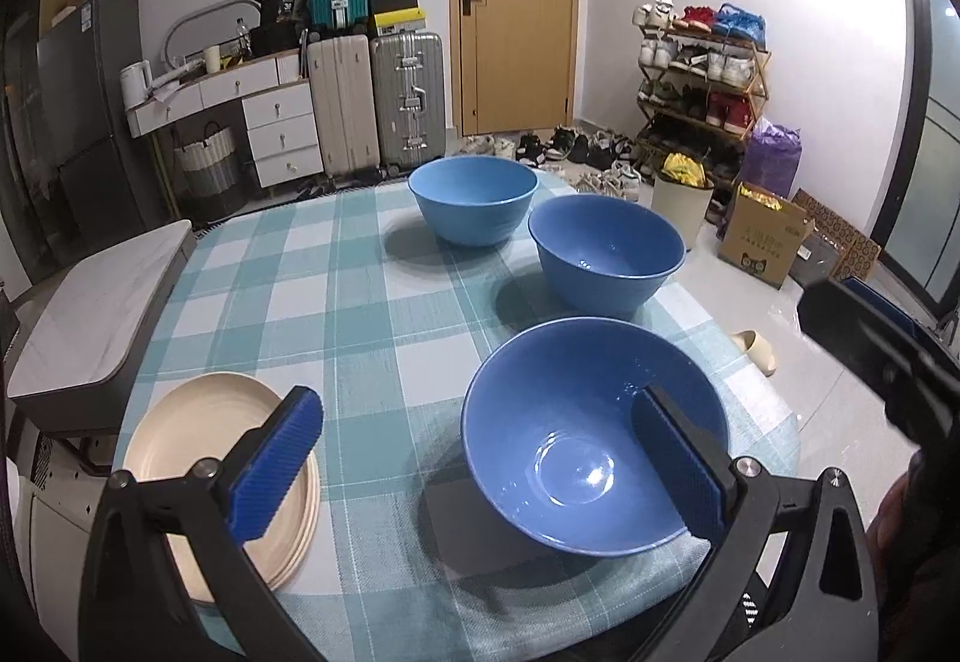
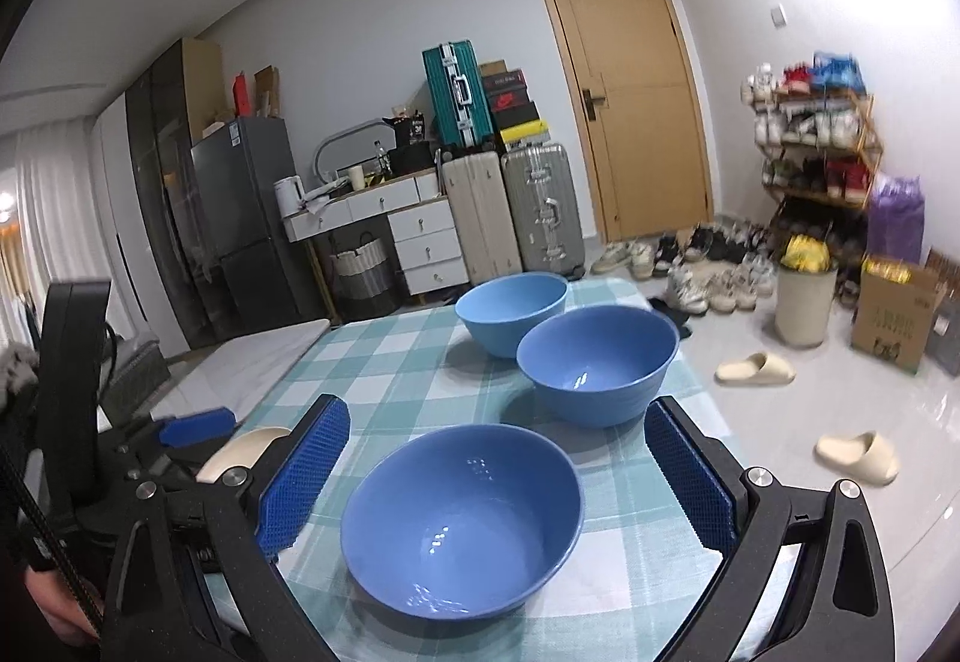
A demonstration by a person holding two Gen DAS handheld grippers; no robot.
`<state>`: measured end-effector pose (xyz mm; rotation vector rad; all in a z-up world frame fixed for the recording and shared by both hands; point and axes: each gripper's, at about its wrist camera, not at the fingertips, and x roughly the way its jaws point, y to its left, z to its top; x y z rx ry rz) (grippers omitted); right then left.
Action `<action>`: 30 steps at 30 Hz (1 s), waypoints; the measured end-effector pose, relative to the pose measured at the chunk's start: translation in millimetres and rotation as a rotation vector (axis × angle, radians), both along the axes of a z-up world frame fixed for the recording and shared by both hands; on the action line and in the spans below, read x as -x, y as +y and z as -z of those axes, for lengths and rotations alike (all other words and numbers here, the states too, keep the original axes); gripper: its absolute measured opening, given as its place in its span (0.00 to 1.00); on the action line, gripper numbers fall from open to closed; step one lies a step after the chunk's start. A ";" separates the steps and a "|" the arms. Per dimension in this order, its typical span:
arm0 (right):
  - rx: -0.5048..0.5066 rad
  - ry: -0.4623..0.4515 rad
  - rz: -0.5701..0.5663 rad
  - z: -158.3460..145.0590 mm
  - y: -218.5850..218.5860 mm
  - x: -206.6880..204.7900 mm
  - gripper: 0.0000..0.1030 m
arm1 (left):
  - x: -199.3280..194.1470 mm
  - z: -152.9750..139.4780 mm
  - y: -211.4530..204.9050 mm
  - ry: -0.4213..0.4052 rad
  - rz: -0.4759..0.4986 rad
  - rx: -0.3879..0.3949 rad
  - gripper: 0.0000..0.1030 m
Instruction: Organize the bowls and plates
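Three blue bowls stand in a row on the checked tablecloth (image 1: 288, 314): a near bowl (image 1: 576, 416) (image 2: 462, 518), a middle bowl (image 1: 606, 254) (image 2: 597, 362) and a lighter far bowl (image 1: 474, 200) (image 2: 510, 308). A stack of cream plates (image 1: 180, 422) lies at the near left; its edge shows in the right wrist view (image 2: 240, 452). My left gripper (image 1: 480, 458) is open, its right finger over the near bowl, its left finger over the plates. My right gripper (image 2: 498, 482) is open, its fingers either side of the near bowl.
A grey-topped side table (image 1: 102, 314) adjoins the table's left. The floor on the right holds slippers (image 2: 756, 368), a bin (image 2: 801, 302), a cardboard box (image 2: 894, 320), shoes and a shoe rack (image 1: 702, 80). Suitcases (image 1: 378, 104) and drawers stand behind.
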<state>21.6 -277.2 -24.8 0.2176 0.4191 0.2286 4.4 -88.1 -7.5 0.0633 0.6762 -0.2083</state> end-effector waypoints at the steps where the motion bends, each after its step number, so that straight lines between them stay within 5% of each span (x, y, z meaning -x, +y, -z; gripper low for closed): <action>1: -0.018 0.009 -0.004 2.6 -3.2 -6.1 0.98 | -4.0 2.0 -1.1 0.003 -0.005 -0.006 1.00; 6: -0.121 0.065 -0.028 20.8 -25.4 -36.0 0.98 | -32.0 11.6 -7.1 0.056 0.009 -0.020 1.00; 14: -0.221 0.114 -0.016 40.6 -65.2 -92.4 0.98 | -88.0 7.9 -12.8 0.203 0.119 0.076 1.00; 18: -0.264 0.130 -0.012 38.6 -89.2 -119.0 0.98 | -114.8 -6.6 -21.8 0.203 0.132 0.041 1.00; 23: -0.228 0.091 0.022 17.8 -116.9 -140.4 0.98 | -162.6 -18.2 -40.2 0.276 0.199 0.019 1.00; 30: -0.167 0.104 0.049 -12.5 -146.4 -175.1 0.98 | -219.4 2.6 -69.3 0.414 0.244 -0.024 1.00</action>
